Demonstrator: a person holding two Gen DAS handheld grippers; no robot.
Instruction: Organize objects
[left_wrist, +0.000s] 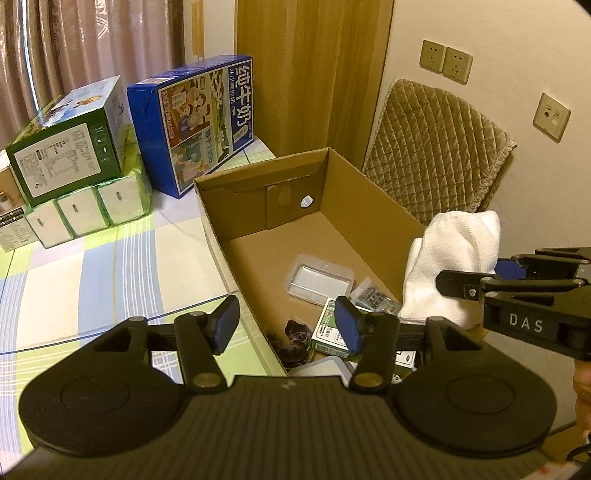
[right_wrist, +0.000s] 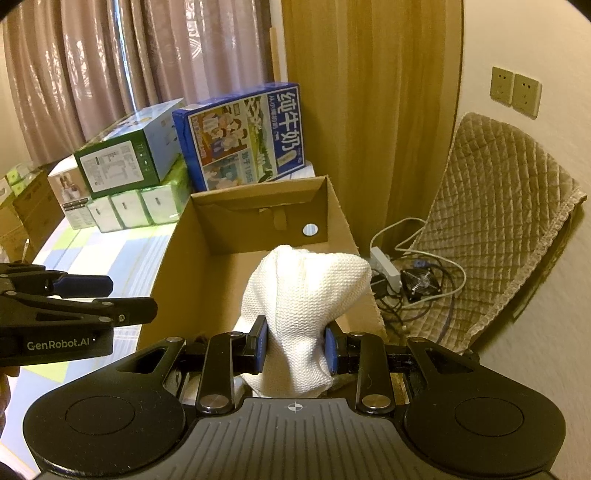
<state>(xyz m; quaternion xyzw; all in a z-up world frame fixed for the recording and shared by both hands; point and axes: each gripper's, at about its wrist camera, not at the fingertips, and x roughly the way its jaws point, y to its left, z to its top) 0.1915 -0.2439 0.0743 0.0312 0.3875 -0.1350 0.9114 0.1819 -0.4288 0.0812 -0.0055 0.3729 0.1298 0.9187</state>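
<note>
An open cardboard box (left_wrist: 373, 206) (right_wrist: 177, 258) stands on the checked cloth. Inside it lie a clear plastic case (left_wrist: 319, 278), a green-and-white carton (left_wrist: 330, 334), a small printed packet (left_wrist: 373, 297) and a dark crumpled thing (left_wrist: 293, 336). My right gripper (right_wrist: 295, 347) is shut on a white knitted cloth (right_wrist: 306, 295), held over the box's near right part. In the left wrist view that white cloth (left_wrist: 454, 258) hangs at the box's right wall, with the right gripper (left_wrist: 476, 277) coming in from the right. My left gripper (left_wrist: 286, 325) stands open above the box's left wall, holding nothing.
Stacked at the back left are a blue milk carton (left_wrist: 199, 125), a green box (left_wrist: 70, 147) and wrapped tissue packs (left_wrist: 88, 210). A quilted cushion (right_wrist: 506, 225) leans against the wall at right. On the floor by it lie a power strip with cables (right_wrist: 391, 269) and a small fan (right_wrist: 421, 282).
</note>
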